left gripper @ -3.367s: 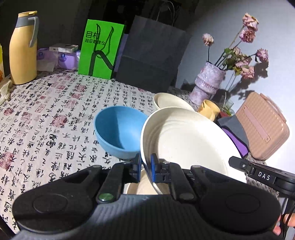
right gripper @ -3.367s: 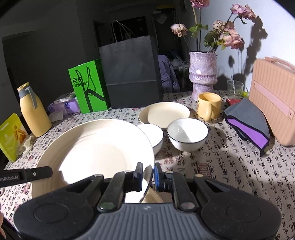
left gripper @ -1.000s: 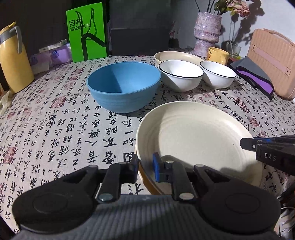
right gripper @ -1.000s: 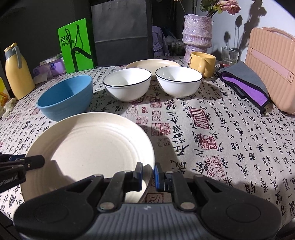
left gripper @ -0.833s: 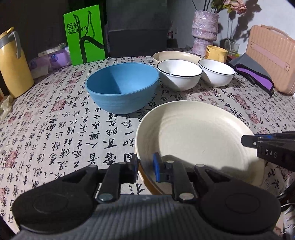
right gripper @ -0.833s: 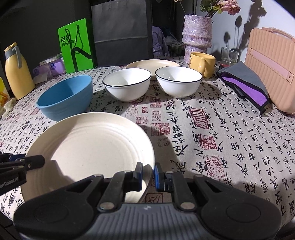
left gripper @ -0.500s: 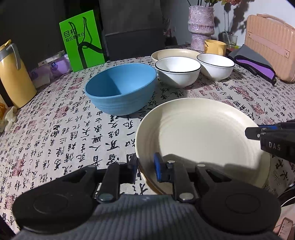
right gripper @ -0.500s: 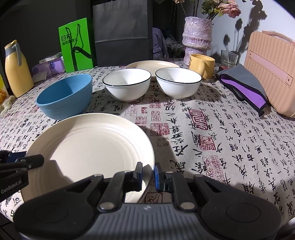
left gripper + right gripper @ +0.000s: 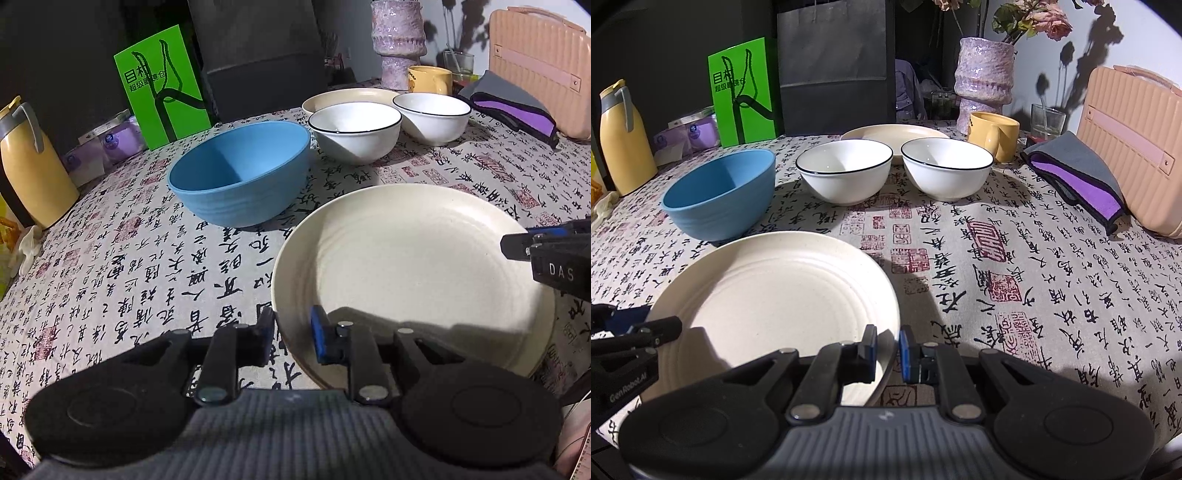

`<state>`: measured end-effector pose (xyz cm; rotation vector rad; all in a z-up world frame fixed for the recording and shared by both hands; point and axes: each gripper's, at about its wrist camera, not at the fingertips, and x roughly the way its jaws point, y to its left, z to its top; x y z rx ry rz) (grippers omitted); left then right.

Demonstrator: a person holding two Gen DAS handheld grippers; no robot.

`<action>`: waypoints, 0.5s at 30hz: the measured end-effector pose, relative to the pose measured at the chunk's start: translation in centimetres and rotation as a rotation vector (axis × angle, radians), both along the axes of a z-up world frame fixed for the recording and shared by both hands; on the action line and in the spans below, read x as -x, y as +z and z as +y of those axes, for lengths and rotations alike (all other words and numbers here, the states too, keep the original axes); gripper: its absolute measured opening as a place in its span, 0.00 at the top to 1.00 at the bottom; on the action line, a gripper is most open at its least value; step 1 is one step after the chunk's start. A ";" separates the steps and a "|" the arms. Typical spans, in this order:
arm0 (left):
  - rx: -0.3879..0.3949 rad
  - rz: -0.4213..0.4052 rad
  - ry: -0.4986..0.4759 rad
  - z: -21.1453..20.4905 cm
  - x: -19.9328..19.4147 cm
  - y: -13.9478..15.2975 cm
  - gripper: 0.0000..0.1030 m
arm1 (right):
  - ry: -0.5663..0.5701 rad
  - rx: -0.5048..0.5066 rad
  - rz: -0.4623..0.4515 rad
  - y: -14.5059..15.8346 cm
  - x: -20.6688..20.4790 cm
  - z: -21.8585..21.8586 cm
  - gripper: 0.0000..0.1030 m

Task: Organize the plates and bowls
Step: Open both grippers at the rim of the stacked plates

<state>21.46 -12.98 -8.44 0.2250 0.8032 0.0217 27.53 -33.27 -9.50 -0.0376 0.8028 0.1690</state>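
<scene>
A: Seen from the left wrist only?

B: Along the tabletop's left edge, a crumpled white scrap lying near the yellow plastic jug with a grey handle. Just beside the far edge, the purple glazed vase, cut off at the neck.

A: And from the right wrist alone?

B: Dried pink roses above that vase. Right of them, a clear drinking glass behind the yellow ceramic mug.

A: Common to both?

B: From left to right: green printed box, blue ribbed bowl, two black-rimmed white bowls side by side, small cream plate behind them, grey-and-purple folded cloth, pink ribbed case.

A: The large cream ribbed plate?

B: Flat on the script-printed tablecloth at the tabletop's near edge, in front of the blue bowl and apart from it.

A: Left gripper?

B: Parted a little. Plate's left rim between the blue pads, with a clear gap on the inner side, so no squeeze.

A: Right gripper?

B: Pressed nearly together, pinching the plate's right rim.
</scene>
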 end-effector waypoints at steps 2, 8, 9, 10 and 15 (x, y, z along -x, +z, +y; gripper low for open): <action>-0.005 -0.002 -0.001 -0.1 0.0 -0.1 0.79 | 0.001 0.010 -0.006 0.0 0.1 0.1 0.88; -0.001 -0.001 0.001 -0.1 0.0 -0.1 0.79 | 0.002 0.019 -0.010 0.0 0.1 0.3 0.87; 0.010 0.001 0.001 0.1 0.0 -0.1 0.77 | 0.002 0.014 -0.008 0.0 0.1 0.2 0.86; 0.022 0.003 0.000 0.2 0.0 0.0 0.76 | 0.003 0.004 -0.005 0.0 0.1 0.1 0.85; 0.048 -0.004 -0.005 0.5 0.1 0.3 0.70 | -0.003 -0.055 -0.001 0.0 0.0 -0.6 0.83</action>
